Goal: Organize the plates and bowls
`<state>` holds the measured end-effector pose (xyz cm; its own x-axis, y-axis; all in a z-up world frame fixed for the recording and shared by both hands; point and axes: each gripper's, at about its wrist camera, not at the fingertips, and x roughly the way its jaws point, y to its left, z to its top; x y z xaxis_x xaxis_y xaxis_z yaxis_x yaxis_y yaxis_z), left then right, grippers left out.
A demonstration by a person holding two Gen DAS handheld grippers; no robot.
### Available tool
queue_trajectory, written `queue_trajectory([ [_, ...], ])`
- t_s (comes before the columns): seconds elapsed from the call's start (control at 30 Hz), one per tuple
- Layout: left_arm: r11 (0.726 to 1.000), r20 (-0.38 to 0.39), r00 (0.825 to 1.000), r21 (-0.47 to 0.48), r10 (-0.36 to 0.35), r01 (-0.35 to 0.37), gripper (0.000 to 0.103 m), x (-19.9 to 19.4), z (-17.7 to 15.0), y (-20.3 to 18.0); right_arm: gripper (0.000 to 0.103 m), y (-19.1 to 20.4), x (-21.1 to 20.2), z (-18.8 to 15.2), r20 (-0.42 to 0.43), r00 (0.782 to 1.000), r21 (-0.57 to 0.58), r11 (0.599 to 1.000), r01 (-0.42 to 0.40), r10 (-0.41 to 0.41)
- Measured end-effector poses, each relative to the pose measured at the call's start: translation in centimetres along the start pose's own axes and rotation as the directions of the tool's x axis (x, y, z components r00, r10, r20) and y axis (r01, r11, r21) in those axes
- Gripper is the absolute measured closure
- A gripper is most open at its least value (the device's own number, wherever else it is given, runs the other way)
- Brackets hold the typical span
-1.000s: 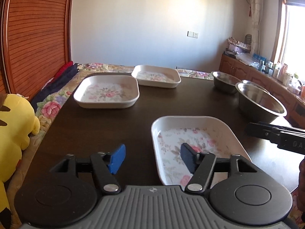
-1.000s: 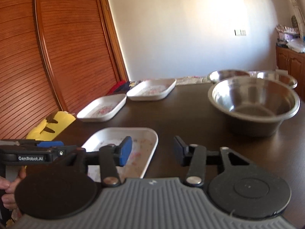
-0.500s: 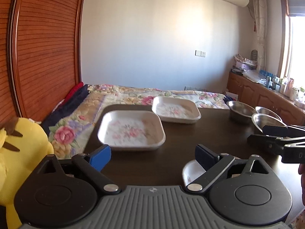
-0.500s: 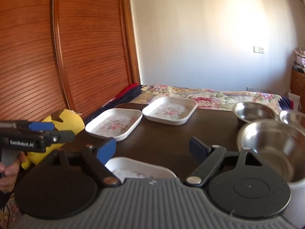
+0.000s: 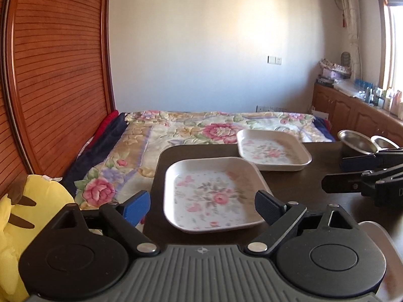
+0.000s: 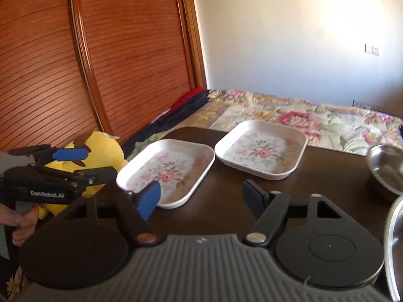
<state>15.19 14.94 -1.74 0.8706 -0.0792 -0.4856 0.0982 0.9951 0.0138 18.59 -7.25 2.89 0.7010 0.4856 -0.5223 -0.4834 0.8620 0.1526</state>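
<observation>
Two white square plates with floral prints sit on the dark table (image 5: 302,188). In the left wrist view the near plate (image 5: 214,193) lies just beyond my open left gripper (image 5: 202,206), which hovers above the table holding nothing. The far plate (image 5: 273,149) is behind it. My right gripper (image 5: 335,175) reaches in from the right, also open. In the right wrist view my right gripper (image 6: 202,198) is open and empty, short of the near plate (image 6: 168,173) and the far plate (image 6: 262,151). A steel bowl (image 6: 385,171) stands at the right, with a larger bowl's rim (image 6: 394,239) closer.
A yellow plush toy (image 6: 105,148) sits off the table's left side. A hand (image 6: 22,224) holds the left gripper (image 6: 99,163). A bed with a floral cover (image 5: 201,130) lies beyond the table. Two steel bowls (image 5: 356,142) stand far right; a wooden wall is on the left.
Both cameras have lifted and tilted up, so the nearest floral plate has dropped out of sight below. Both grippers' jaws have spread wider. The two far plates now sit closer in view.
</observation>
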Motion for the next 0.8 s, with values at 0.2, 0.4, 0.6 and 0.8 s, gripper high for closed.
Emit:
queue_trajectory([
  [0.2, 1.0, -0.053, 0.998, -0.023, -0.017, 0.016, 0.025, 3.1, -0.7, 1.8, 0.043, -0.3, 3.5, 0.6, -0.079, 0.996, 0.031, 0.999, -0.03, 0.032],
  [0.4, 0.998, -0.075, 0.997, -0.05, -0.027, 0.023, 0.034, 5.2, -0.9, 3.2, 0.053, -0.2, 6.0, 1.4, -0.131, 0.99, 0.046, 0.998, -0.044, 0.049],
  [0.6, 0.996, -0.075, 0.996, -0.077, -0.05, 0.044, 0.04, 6.3, -0.9, 3.8, 0.066, -0.6, 7.9, 1.5, -0.167, 0.984, 0.075, 0.996, -0.049, 0.061],
  [0.8, 0.994, -0.088, 0.994, -0.093, -0.058, 0.05, 0.058, 7.1, -0.9, 4.3, 0.073, -0.4, 8.9, 1.3, -0.191, 0.98, 0.07, 0.996, -0.048, 0.061],
])
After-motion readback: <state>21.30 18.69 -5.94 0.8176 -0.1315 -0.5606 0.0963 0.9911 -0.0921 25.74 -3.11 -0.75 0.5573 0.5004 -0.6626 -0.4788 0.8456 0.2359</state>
